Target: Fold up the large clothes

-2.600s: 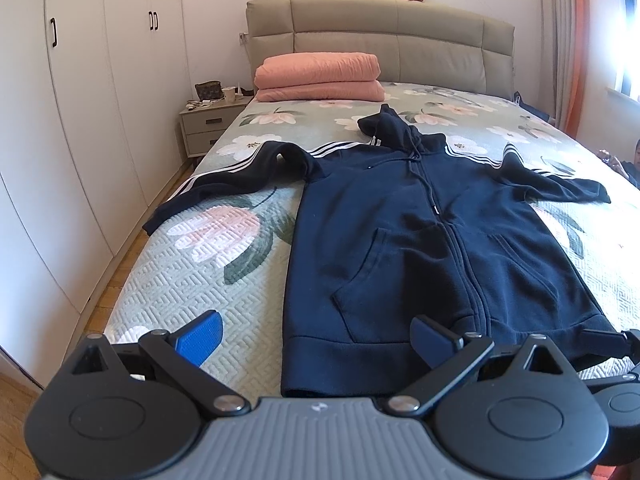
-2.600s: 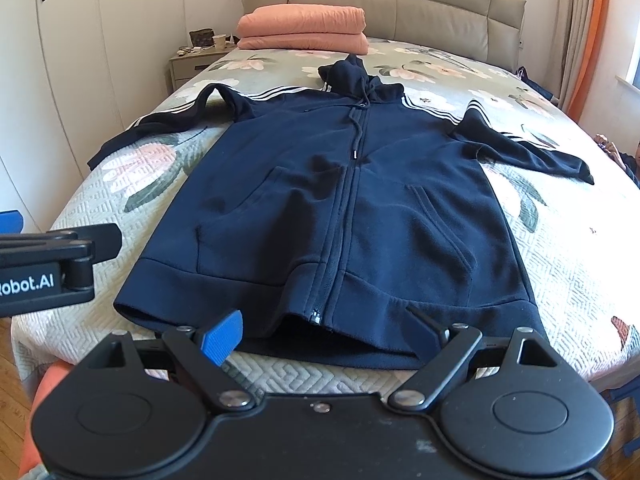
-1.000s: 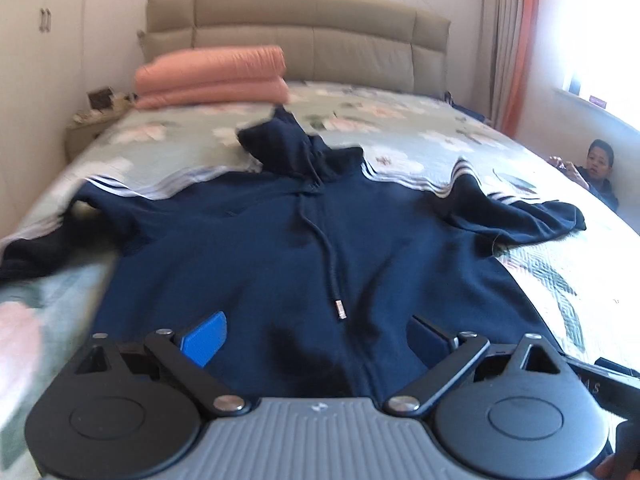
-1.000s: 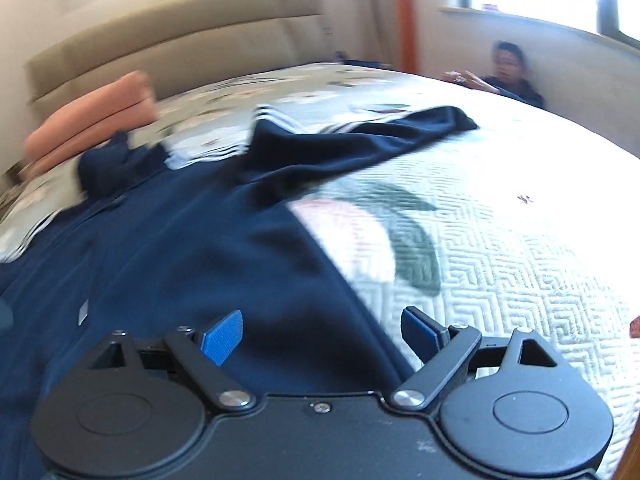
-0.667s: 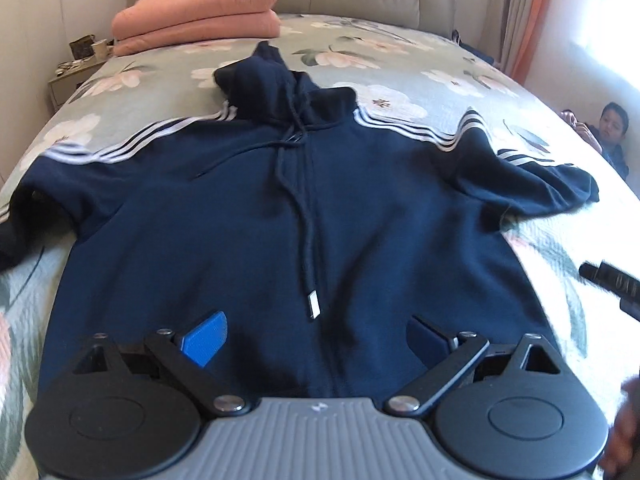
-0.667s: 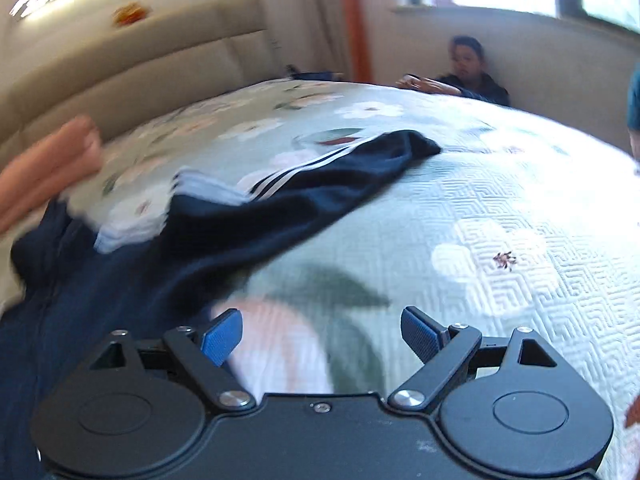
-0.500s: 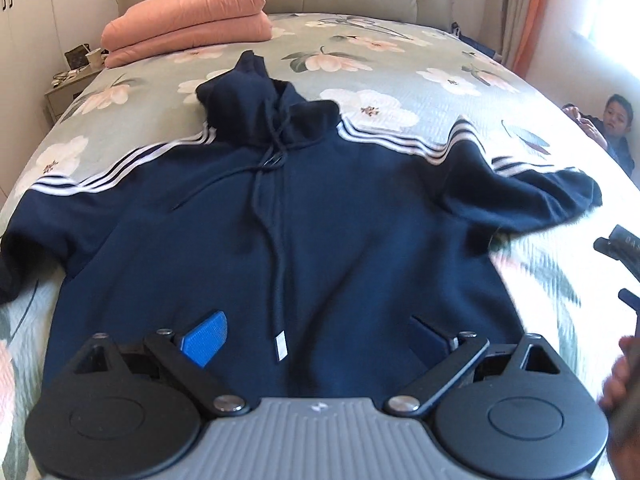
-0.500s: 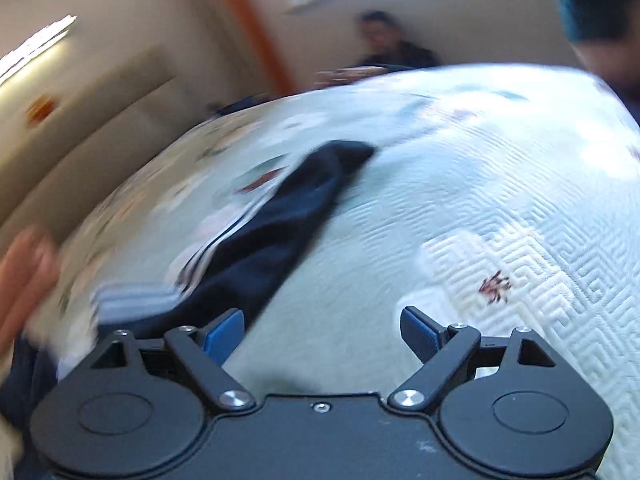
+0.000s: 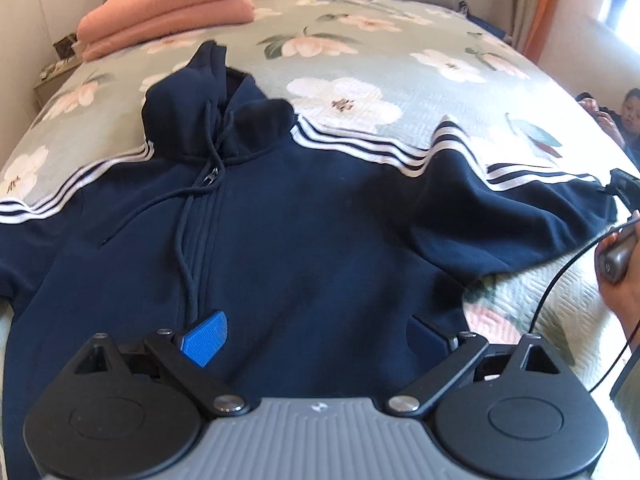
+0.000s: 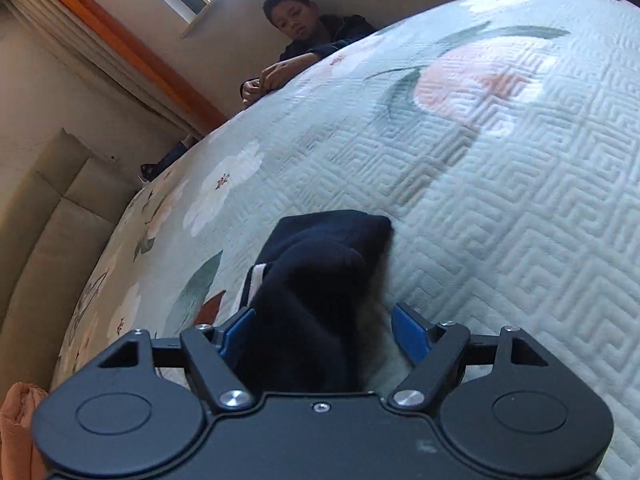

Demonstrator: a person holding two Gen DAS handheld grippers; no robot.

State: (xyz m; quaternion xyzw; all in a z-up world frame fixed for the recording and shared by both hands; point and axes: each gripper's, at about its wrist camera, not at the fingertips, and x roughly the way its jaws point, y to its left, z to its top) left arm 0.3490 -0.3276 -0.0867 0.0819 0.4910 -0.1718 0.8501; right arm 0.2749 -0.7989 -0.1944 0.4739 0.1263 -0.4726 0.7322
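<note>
A navy zip hoodie (image 9: 300,240) with white-striped sleeves lies face up and spread out on the floral bedspread (image 9: 400,60). My left gripper (image 9: 316,336) hovers open over its chest, just right of the zipper, with nothing between the pads. The hoodie's right sleeve (image 9: 520,216) stretches toward the bed's right side. In the right wrist view, the cuff of that sleeve (image 10: 320,264) lies between the jaws of my right gripper (image 10: 324,332), which are closing. The left pad is against the cloth and a gap shows at the right pad. A hand (image 9: 618,276) holds that gripper.
Folded pink blankets (image 9: 168,8) lie at the head of the bed before a padded headboard (image 10: 60,208). A person (image 10: 304,32) sits low beside the bed's right edge, near an orange curtain (image 10: 120,44). A nightstand (image 9: 56,72) stands at the far left.
My left gripper has moved up over the hoodie from hem to chest. My right gripper swung out to the right sleeve's end, rolled, and its jaws have narrowed around the cuff.
</note>
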